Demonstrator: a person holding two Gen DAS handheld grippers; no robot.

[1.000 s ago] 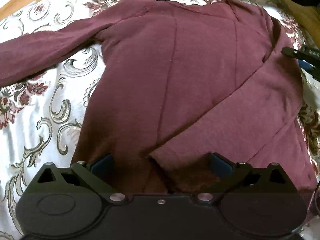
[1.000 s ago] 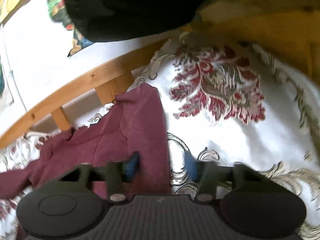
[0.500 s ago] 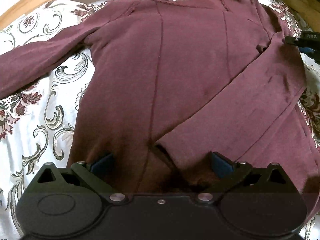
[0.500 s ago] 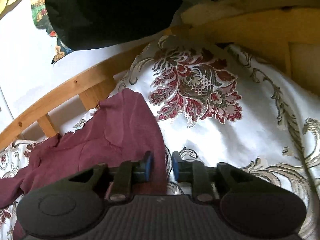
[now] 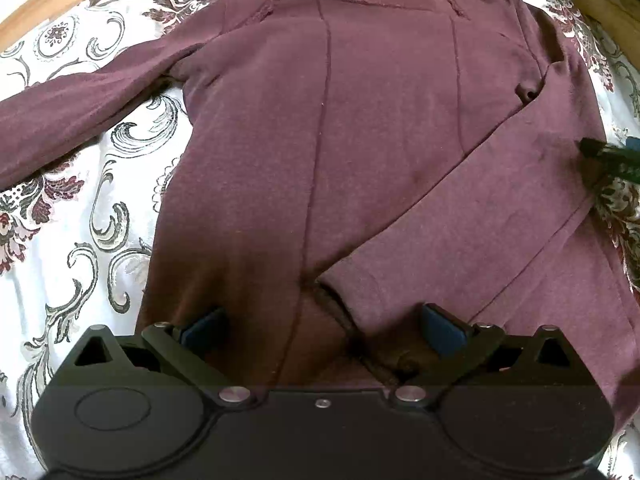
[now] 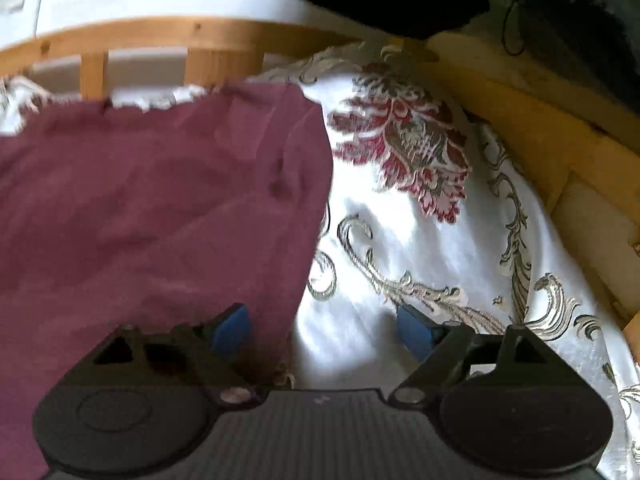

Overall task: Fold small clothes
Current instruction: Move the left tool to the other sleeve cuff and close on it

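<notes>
Floral bedspread [image 5: 72, 208], maroon shirt [image 5: 320, 140] hem hidden; left tongs [image 5: 320, 328] spread, right tongs [image 6: 324, 330] just opened, blurred

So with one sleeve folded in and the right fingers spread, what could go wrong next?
The folded sleeve lies loose across the maroon top; moving it could undo the fold. The right gripper, its jaws just opened, straddles the top's edge and might snag it. The other sleeve lies spread on the bedspread.

One maroon long-sleeved top [image 5: 360, 140], with two sleeves: one [image 5: 80, 104] stretched out sideways, one [image 5: 480, 216] folded across the body. One white bedcover [image 6: 420, 264] with flower pattern. Two grippers [image 5: 324, 326] [image 6: 324, 328], each with two blue pads. One wooden rail [image 6: 160, 36], two wooden posts under it.
</notes>
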